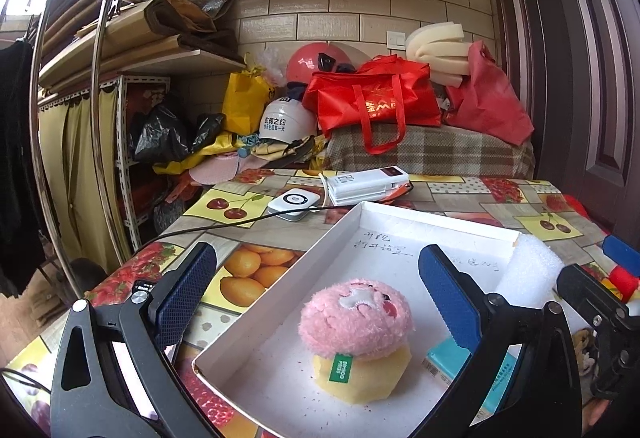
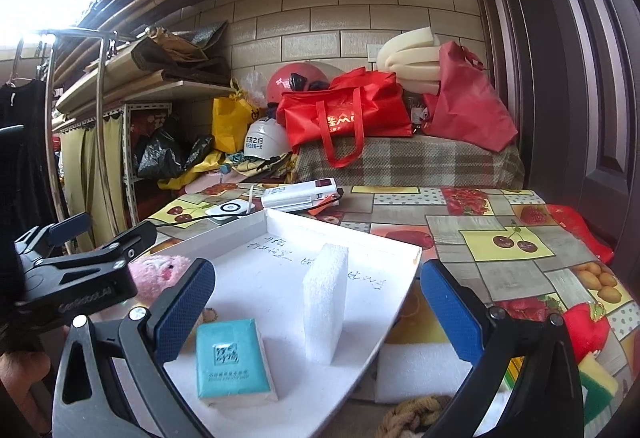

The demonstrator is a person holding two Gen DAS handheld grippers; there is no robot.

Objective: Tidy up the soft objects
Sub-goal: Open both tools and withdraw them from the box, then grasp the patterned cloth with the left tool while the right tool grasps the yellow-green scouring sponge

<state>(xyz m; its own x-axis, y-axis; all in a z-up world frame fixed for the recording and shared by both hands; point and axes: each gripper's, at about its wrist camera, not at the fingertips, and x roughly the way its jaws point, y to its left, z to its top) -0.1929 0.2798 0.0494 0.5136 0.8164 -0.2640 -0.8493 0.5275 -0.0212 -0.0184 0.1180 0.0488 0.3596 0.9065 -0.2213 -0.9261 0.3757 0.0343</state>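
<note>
A white shallow box (image 1: 280, 278) (image 2: 360, 318) lies on the fruit-print table. Inside it a pink plush toy (image 1: 356, 318) sits on a yellow sponge (image 1: 364, 374); the plush also shows in the right wrist view (image 2: 160, 274). A teal tissue pack (image 2: 230, 362) (image 1: 444, 358) and an upright white foam block (image 2: 326, 302) (image 1: 528, 274) are in the box too. My left gripper (image 1: 320, 298) is open, its fingers either side of the plush, holding nothing. My right gripper (image 2: 316, 314) is open and empty, straddling the foam block and tissue pack.
A flat white foam piece (image 2: 420, 370), a rope (image 2: 416, 414), a red toy (image 2: 588, 330) and a yellow-green sponge (image 2: 596, 386) lie right of the box. A power bank (image 1: 368, 186), a small white device (image 1: 294, 202) and a cable sit behind it. Bags and helmets crowd the back.
</note>
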